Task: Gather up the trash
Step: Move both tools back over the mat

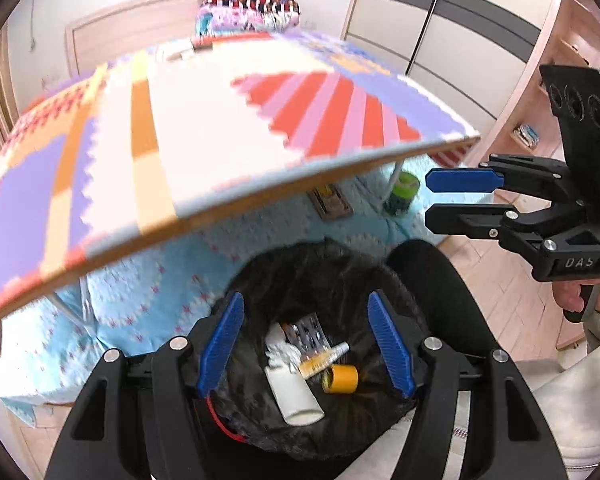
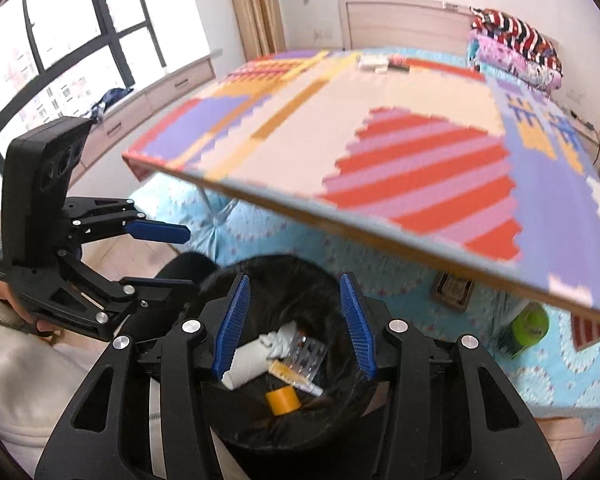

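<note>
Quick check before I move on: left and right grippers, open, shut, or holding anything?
Left gripper: open, holding nothing, above the trash bin.
Right gripper: open, holding nothing, also above the bin.

Bin mouth (image 1: 380,276) lies open below; tabletop edge (image 1: 260,196) overhangs beyond it.

Patterned folding table (image 2: 380,128), white box (image 2: 374,65) at far edge, over blue-quilted bed (image 2: 560,368)

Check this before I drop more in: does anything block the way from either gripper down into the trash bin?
Nothing visible does. The left gripper and right gripper are open above the trash bin, its mouth uncovered.
</note>
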A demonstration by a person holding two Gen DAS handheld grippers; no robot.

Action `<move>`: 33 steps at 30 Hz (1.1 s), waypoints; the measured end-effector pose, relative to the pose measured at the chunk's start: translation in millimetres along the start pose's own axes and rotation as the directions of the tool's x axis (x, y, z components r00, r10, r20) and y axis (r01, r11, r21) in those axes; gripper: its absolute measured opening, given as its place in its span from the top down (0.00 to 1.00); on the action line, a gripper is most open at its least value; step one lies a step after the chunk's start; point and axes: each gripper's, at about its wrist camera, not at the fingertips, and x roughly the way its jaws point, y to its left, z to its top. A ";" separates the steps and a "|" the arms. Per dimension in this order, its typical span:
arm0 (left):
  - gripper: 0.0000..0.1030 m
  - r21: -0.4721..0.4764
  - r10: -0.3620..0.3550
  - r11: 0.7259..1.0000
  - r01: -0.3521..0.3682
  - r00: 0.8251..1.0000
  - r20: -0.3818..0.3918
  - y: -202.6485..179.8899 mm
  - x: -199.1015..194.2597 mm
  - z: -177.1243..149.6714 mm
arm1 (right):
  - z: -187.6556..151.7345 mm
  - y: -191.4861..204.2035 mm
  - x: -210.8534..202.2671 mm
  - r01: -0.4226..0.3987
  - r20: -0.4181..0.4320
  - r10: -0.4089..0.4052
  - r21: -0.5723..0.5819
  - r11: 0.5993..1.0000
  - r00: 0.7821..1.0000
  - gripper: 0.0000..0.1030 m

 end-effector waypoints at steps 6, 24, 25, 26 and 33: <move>0.39 0.007 0.008 1.000 -0.009 0.998 0.061 11.2 -15.9 27.4 | 23.9 -10.5 -9.7 0.032 0.054 -0.031 -0.023 0.999 0.998 0.51; 0.40 0.030 0.092 0.995 -0.099 0.978 0.185 83.6 -12.7 136.2 | 128.8 -67.2 14.8 0.099 0.171 -0.090 -0.047 0.994 0.981 0.47; 0.40 0.038 0.112 0.992 -0.121 0.975 0.191 90.2 -9.9 145.8 | 135.9 -70.3 18.5 0.103 0.173 -0.093 -0.053 0.993 0.981 0.47; 0.40 0.047 0.133 0.988 -0.145 0.972 0.196 95.9 -7.3 154.2 | 142.5 -72.7 21.8 0.112 0.171 -0.101 -0.056 0.992 0.980 0.47; 0.40 0.087 0.141 0.983 -0.164 0.964 0.226 135.2 15.4 208.0 | 192.7 -95.3 48.9 0.078 0.189 -0.069 -0.044 0.996 0.980 0.47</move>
